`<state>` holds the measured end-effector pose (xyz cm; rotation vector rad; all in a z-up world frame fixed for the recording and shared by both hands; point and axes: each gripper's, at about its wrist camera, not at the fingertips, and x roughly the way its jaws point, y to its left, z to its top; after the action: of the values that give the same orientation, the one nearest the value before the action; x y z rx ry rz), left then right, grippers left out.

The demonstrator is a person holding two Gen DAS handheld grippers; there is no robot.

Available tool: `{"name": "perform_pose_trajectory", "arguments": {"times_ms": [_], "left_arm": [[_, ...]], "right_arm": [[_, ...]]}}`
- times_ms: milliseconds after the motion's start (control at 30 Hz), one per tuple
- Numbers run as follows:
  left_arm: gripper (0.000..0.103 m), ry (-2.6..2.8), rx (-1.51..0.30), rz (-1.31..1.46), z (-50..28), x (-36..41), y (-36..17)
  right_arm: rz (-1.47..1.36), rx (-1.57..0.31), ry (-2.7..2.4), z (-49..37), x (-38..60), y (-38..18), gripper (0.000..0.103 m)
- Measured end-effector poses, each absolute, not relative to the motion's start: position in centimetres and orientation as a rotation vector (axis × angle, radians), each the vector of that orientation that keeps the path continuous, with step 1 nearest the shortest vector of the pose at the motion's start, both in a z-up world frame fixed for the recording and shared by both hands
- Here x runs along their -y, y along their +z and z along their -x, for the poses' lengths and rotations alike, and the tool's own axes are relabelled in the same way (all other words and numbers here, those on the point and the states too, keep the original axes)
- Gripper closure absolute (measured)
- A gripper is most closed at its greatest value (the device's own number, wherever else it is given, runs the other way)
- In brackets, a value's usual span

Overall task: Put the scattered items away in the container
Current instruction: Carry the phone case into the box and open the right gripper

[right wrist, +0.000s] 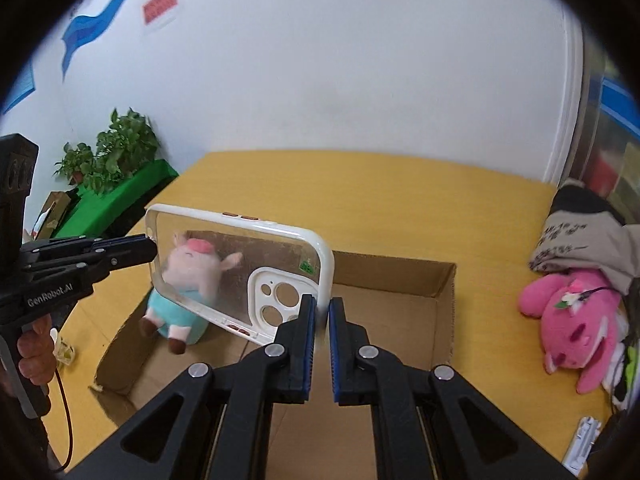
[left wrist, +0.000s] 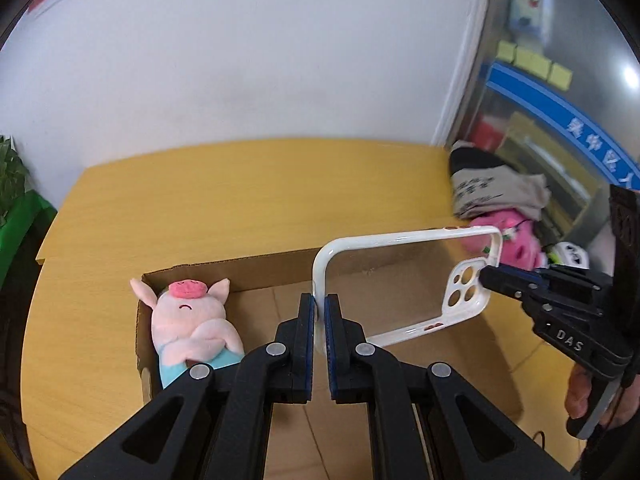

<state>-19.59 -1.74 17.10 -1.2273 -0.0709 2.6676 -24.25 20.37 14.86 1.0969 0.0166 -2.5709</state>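
We have the clear phone case with the white rim (left wrist: pixel 404 284) pinched at both ends and hanging in the air over the open brown cardboard box (left wrist: pixel 400 360). Our left tongs (left wrist: pixel 319 312) are all but closed on the rim at one short end, and our right tongs (right wrist: pixel 322 312) are clamped just as tightly on the opposite end, beside the camera cut-out. So the case spans the gap between the two, tilted on edge above the middle of the box.

This looks like the carry-and-drop step. Next, by our reckoning, we lower it inside the walls and let both tongs go together, so it doesn't swing off one side.

In the left end of the box lies the pale pink plush pig in a light blue outfit (left wrist: pixel 192 324). Out on the yellow wooden worktop (right wrist: pixel 360 200), at the right, a bright pink plush toy (right wrist: pixel 572 320) is yet to be tidied.
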Motion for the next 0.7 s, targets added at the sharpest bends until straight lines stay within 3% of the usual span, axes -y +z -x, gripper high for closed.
{"name": "perform_pose_trajectory", "arguments": {"times_ms": [300, 700], "left_arm": [[0.1, 2.599, 0.096, 1.522, 27.3, 1.2, 9.3], [0.099, 2.526, 0.029, 1.783, 32.0, 0.2, 1.0]], "right_arm": [[-1.317, -0.011, -2.508, 31.3, -19.6, 8.2, 0.097], [-1.516, -0.046, -2.412, 36.7, -18.8, 0.2, 0.097]]}}
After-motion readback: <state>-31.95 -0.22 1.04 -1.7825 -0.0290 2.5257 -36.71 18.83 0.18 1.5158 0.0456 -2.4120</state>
